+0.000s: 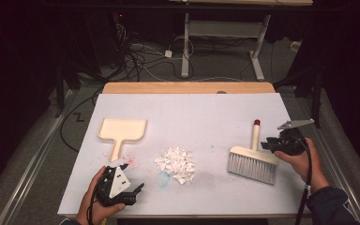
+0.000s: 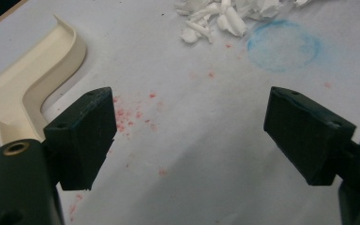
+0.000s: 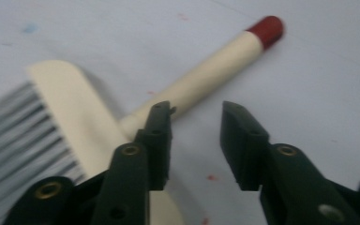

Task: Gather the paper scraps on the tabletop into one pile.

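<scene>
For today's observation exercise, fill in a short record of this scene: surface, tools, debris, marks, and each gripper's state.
surface: white table cover
tools: cream dustpan at left; hand brush with red-tipped handle at right
debris: pile of white paper scraps in the middle
marks: blue ring stain, red specks
left gripper: open, empty, near the dustpan's handle
right gripper: open, beside the brush's handle

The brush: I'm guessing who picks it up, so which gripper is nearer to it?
Right. The right gripper sits beside the brush handle, open. The left gripper is across the paper scraps, near the dustpan.
</scene>
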`<state>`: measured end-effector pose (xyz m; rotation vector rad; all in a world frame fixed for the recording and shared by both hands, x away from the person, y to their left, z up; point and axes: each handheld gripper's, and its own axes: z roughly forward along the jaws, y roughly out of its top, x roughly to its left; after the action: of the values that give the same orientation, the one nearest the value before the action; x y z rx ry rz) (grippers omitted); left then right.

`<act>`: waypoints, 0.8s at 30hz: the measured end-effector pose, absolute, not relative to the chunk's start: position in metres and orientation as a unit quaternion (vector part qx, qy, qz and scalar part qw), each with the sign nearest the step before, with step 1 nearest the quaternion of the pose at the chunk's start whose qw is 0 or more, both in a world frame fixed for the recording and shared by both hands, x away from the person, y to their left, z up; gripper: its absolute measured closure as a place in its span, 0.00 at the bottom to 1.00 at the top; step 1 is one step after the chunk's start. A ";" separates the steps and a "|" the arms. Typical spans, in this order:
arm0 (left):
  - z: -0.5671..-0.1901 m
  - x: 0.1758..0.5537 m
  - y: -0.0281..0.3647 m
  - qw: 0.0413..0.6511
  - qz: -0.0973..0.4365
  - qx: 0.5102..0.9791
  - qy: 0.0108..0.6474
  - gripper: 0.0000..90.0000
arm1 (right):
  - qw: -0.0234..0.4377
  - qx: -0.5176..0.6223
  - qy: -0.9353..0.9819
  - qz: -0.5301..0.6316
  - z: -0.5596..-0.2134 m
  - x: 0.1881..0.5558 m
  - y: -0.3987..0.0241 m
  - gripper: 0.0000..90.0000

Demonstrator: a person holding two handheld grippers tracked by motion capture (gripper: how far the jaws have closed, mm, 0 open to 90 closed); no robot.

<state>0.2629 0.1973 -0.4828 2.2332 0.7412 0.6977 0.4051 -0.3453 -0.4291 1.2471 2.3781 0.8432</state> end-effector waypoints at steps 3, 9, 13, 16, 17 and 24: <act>-0.483 0.263 0.196 0.338 0.268 0.856 0.283 0.18 | 0.184 0.446 0.837 0.257 -0.438 0.410 -0.337 0.85; -0.483 0.263 0.196 0.339 0.267 0.857 0.282 0.18 | 0.201 0.445 0.837 0.245 -0.449 0.421 -0.324 0.89; -0.483 0.263 0.196 0.340 0.267 0.857 0.281 0.18 | 0.206 0.439 0.841 0.241 -0.451 0.425 -0.316 0.88; -0.483 0.263 0.196 0.339 0.268 0.857 0.281 0.18 | 0.214 0.435 0.843 0.235 -0.451 0.426 -0.312 0.85; -0.483 0.263 0.196 0.339 0.268 0.857 0.281 0.18 | 0.216 0.435 0.842 0.234 -0.451 0.425 -0.311 0.84; -0.483 0.263 0.196 0.339 0.269 0.856 0.282 0.18 | 0.241 0.427 0.822 0.288 -0.432 0.417 -0.313 0.74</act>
<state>0.2634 0.1959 -0.4828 2.2297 0.7338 0.7000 0.4166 -0.3125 -0.4316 1.1695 2.2498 0.7890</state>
